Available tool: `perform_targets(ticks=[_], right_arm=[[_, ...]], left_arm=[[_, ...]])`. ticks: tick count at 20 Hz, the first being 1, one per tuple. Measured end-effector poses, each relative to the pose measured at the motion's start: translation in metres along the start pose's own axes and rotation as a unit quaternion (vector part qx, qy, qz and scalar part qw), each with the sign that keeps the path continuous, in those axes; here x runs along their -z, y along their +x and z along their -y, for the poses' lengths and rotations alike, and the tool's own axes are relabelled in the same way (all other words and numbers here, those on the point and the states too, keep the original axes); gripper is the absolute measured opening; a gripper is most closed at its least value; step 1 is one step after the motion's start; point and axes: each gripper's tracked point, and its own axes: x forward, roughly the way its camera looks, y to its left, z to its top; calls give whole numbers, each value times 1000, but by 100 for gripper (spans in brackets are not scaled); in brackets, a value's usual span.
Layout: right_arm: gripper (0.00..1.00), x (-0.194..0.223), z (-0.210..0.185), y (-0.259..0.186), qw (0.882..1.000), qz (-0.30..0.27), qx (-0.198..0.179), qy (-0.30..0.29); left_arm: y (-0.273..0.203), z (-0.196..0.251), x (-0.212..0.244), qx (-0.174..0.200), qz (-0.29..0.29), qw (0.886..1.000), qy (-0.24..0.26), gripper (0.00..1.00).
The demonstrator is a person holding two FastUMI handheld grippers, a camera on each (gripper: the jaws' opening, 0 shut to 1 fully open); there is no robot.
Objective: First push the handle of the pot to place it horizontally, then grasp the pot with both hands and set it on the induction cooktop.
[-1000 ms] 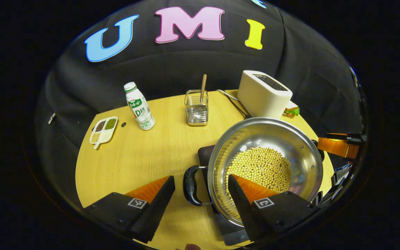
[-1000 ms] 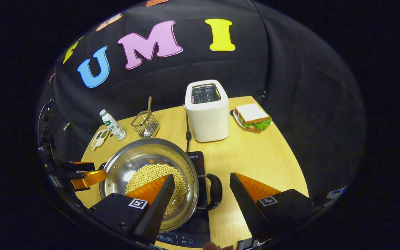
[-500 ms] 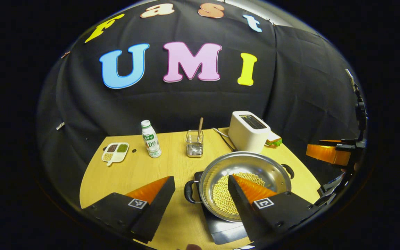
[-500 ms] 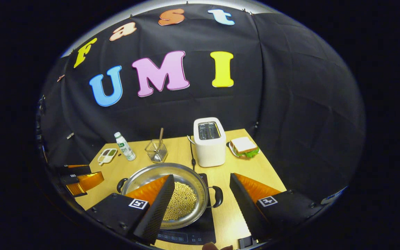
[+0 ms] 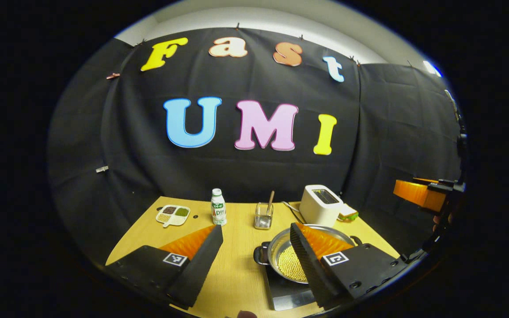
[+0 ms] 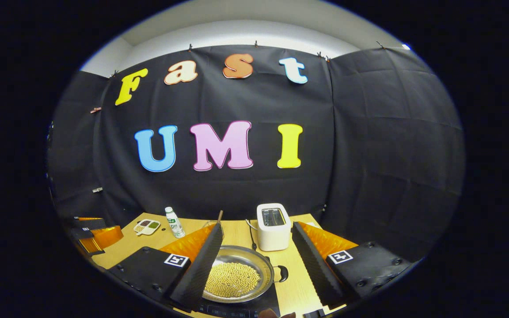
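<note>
A steel pot point(image 5: 284, 260) point(image 6: 237, 278) with yellow beans in it sits on the black induction cooktop point(image 5: 287, 295) point(image 6: 237, 308) near the table's front edge. Its two black handles point(image 5: 260, 255) point(image 6: 283, 273) stick out to the sides. In the left gripper view my left gripper point(image 5: 255, 230) stands open, high above and back from the pot, and its right finger hides part of the rim. My right gripper point(image 6: 257, 226) is open too, equally far back, with nothing between its fingers. Each view also catches the other gripper point(image 5: 418, 194) point(image 6: 100, 236) at its edge.
On the wooden table point(image 5: 237, 274) behind the pot stand a white toaster point(image 5: 320, 205) point(image 6: 273, 225), a sandwich point(image 5: 348, 214), a wire holder with a spoon point(image 5: 263, 216), a small bottle point(image 5: 218, 213) point(image 6: 174, 222) and a sectioned dish of beans point(image 5: 172, 214) point(image 6: 146, 226).
Both grippers have risen and drawn back from the pot, which stays on the cooktop. Both views now take in far more of the wall, and the pot looks much smaller.
</note>
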Motion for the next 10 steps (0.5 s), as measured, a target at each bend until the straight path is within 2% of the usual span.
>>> perform_targets(ticks=[3,6,10], right_arm=[[98,-23,-10,-17,999,32,-6,-11],[98,-45,-13,-31,998,64,-4,-4],[98,-66,-12,-44,995,99,3,-11]], left_arm=[[-20,-18,-31,-18,40,999,4,95],[-38,-23,-53,-21,72,997,-8,95],[-56,-28,-73,-23,103,994,1,95]])
